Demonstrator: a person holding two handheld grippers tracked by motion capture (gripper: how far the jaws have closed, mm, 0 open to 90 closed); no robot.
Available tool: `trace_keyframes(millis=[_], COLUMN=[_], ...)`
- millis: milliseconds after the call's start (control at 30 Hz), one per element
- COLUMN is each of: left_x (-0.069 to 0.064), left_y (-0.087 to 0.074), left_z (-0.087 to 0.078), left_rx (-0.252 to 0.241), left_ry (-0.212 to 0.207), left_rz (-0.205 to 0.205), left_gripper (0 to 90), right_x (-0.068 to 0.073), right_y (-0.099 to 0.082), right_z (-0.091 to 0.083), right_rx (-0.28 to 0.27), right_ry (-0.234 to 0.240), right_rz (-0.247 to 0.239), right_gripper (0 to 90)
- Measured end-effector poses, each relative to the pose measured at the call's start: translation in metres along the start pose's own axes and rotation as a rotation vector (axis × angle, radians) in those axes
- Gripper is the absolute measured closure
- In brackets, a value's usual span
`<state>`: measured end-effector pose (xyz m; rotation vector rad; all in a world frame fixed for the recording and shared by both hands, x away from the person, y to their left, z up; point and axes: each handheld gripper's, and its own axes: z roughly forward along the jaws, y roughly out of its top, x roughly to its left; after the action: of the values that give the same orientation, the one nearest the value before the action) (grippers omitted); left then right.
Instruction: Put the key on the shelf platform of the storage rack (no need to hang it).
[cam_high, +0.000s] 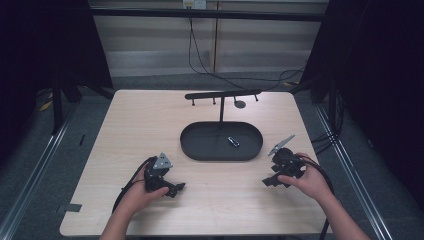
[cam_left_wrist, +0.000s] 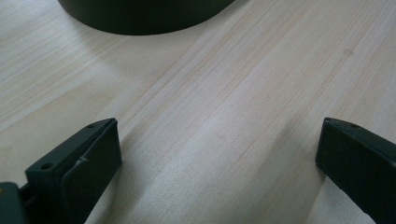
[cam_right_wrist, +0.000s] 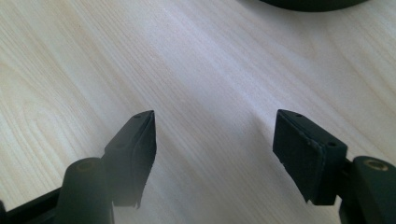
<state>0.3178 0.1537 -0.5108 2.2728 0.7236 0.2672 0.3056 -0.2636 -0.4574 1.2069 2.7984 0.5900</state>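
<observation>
- High view:
  - Left gripper (cam_high: 176, 189) low on the table (cam_high: 125, 130), lower left of centre, held in a hand (cam_high: 137, 196), nothing between the jaws.
  - Right gripper (cam_high: 272, 180) lower right of centre, likewise resting low in a hand (cam_high: 311, 182), carrying nothing.
  - Black oval tray (cam_high: 195, 150) at mid-frame, between and beyond both grippers; small dark clip (cam_high: 233, 141) lying inside it, right of the tray's middle, well apart from either gripper.
  - Thin stand (cam_high: 221, 95) rising from the tray's far rim, crossbar across the top, pegs bare.
  - Probably at the very start or the very end: clip untouched, nothing hung, no reach under way.

- Left gripper view:
  - Jaws spread wide over bare wood, nothing pinched.
  - Tray wall (cam_left_wrist: 140, 18) at the upper left of the frame, near but not touching.

- Right gripper view:
  - Jaws spread as well, only table grain between them.
  - Sliver of tray rim (cam_right_wrist: 317, 3) at the upper right edge.
  - Left to do, by the look of it: reaching into the tray, gripping the clip, moving it.
</observation>
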Motion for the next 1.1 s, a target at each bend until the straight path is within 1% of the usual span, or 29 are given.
trace_keyframes(millis=[200, 267, 367, 533, 633, 800, 867, 1033, 1100], left_x=[0.0, 0.0, 0.0, 0.0, 0.0, 0.0, 0.0, 0.0, 0.0], left_y=[0.0, 0.0, 0.0, 0.0, 0.0, 0.0, 0.0, 0.0, 0.0], left_z=[0.0, 0.0, 0.0, 0.0, 0.0, 0.0, 0.0, 0.0, 0.0], left_rx=[0.001, 0.0, 0.0, 0.0, 0.0, 0.0, 0.0, -0.001, 0.0], left_ry=[-0.005, 0.001, 0.0, 0.0, 0.0, 0.001, 0.001, 0.001, 0.0], left_rz=[0.001, 0.001, 0.0, 0.0, 0.0, 0.0, 0.0, 0.0, 0.0], left_gripper=[0.0, 0.0, 0.0, 0.0, 0.0, 0.0, 0.0, 0.0, 0.0], right_x=[0.0, -0.001, -0.001, -0.001, -0.002, -0.001, -0.001, 0.0, 0.001], right_y=[-0.004, -0.005, -0.007, -0.012, -0.013, -0.016, -0.016, -0.016, -0.014], right_z=[0.0, 0.0, 0.001, 0.004, 0.006, 0.01, 0.011, 0.013, 0.014], right_rx=[-0.005, -0.008, -0.01, -0.013, -0.012, -0.006, -0.004, -0.002, -0.007], right_ry=[0.005, -0.002, 0.001, 0.005, 0.002, 0.011, 0.009, 0.011, 0.003], right_rz=[0.012, 0.004, 0.007, 0.024, 0.02, 0.032, 0.025, 0.027, 0.017], right_gripper=[30.3, 30.4, 30.3, 30.2, 30.2, 29.8, 30.0, 30.2, 30.5])
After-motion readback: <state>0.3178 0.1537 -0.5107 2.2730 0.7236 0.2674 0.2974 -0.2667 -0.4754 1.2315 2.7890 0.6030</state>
